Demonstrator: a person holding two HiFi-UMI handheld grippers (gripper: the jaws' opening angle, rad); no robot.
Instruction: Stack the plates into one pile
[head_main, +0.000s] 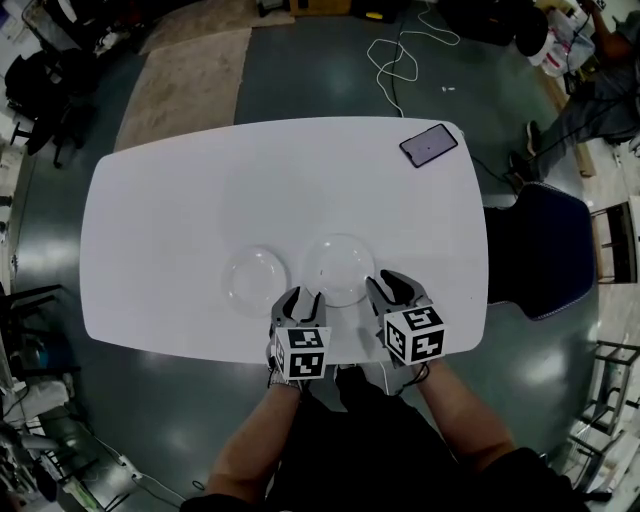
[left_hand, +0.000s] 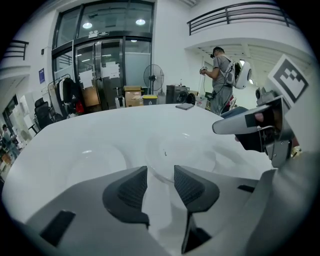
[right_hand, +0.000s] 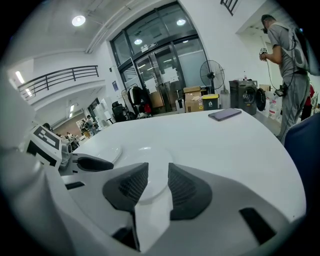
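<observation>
Seeing both claws spread, nothing pinched. My left claw (head_main: 298, 298) low over table (head_main: 180, 200): left plate (head_main: 256, 278) just left of tips, right plate (head_main: 340, 268) just ahead-right. My right claw (head_main: 386, 288): right plate's rim in jaw gap.

We're in a big open hall, and it looks like a lab or workshop floor. There's a white bench (head_main: 200, 200) on a grey polished floor (head_main: 300, 80), with loose cables (head_main: 395, 55) trailing across it. Around it are tall glass doors (left_hand: 102, 70), a mezzanine railing (left_hand: 240, 17), a standing fan (left_hand: 153, 78) and stacked cardboard boxes (left_hand: 132, 96).
</observation>
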